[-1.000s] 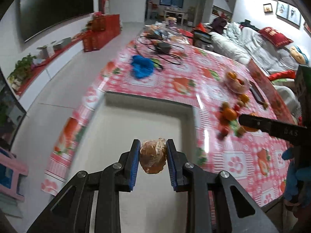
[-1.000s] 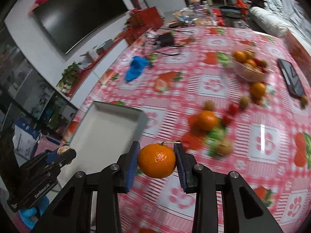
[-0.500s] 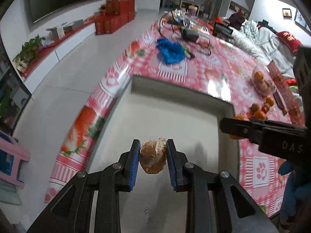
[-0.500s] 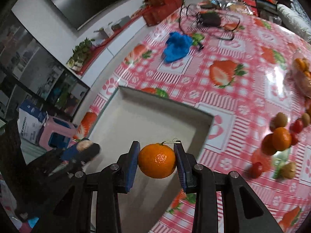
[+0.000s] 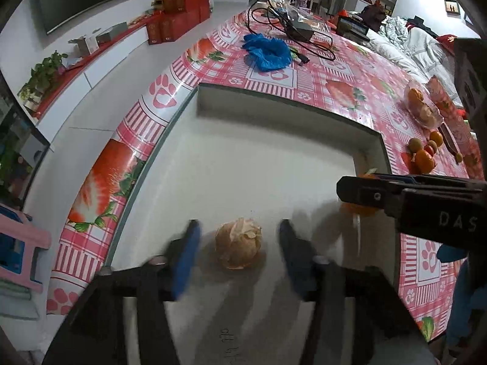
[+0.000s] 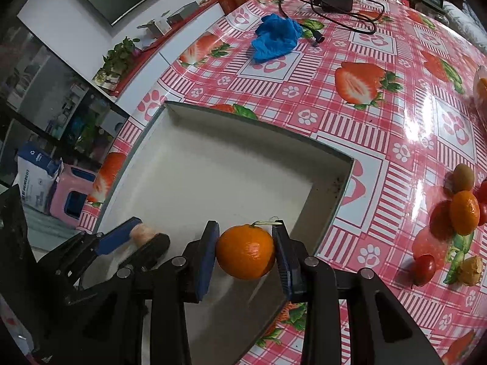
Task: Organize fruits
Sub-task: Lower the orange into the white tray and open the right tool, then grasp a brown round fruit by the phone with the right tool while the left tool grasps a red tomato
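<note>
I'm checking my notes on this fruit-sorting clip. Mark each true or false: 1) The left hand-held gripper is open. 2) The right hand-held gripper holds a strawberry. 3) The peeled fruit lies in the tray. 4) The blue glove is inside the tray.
1) True: the left hand-held gripper stands open, its fingers blurred, either side of the peeled fruit.
2) False: the right hand-held gripper is shut on an orange.
3) True: it rests on the floor of the tray.
4) False: the blue glove lies on the tablecloth beyond the tray.

Orange mandarin (image 6: 246, 251); grey-white tray (image 6: 213, 179); pink-checked strawberry tablecloth (image 6: 365, 91); blue glove (image 6: 275, 36).
</note>
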`<action>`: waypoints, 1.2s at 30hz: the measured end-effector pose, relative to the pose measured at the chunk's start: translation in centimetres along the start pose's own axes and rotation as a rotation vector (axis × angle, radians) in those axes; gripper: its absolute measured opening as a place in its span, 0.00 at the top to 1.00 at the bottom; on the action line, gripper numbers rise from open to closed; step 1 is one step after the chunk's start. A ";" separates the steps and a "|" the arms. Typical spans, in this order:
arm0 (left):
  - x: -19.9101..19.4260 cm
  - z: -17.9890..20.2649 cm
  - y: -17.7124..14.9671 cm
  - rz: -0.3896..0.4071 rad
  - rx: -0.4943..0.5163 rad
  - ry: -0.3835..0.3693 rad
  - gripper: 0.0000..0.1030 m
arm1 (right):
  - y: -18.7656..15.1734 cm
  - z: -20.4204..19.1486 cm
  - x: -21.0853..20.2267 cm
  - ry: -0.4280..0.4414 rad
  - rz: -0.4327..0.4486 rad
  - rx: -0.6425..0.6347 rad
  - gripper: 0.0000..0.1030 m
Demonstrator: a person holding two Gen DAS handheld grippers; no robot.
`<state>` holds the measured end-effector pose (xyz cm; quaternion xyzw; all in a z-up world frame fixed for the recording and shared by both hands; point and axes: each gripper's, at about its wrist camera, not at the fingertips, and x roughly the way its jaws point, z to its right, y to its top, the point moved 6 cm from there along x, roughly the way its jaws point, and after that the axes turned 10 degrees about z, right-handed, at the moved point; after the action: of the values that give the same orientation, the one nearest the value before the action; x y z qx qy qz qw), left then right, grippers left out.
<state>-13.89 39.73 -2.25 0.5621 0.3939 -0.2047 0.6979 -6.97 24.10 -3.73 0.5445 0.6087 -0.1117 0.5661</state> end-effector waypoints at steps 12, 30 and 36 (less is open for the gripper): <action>-2.5 1.0 1.6 0.017 -0.018 -0.018 0.23 | 1.5 0.6 -4.2 -0.001 0.094 0.024 0.10; -11.0 15.9 10.0 0.186 0.093 -0.280 0.20 | 5.9 18.3 -23.7 -0.207 0.426 0.283 0.00; -10.0 20.2 10.8 0.182 0.133 -0.312 0.19 | 4.3 26.2 -27.3 -0.339 0.464 0.378 0.00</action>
<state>-5.60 22.19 13.45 0.6016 0.2142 -0.2510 0.7275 4.93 -8.66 11.71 0.7374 0.3345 -0.1796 0.5587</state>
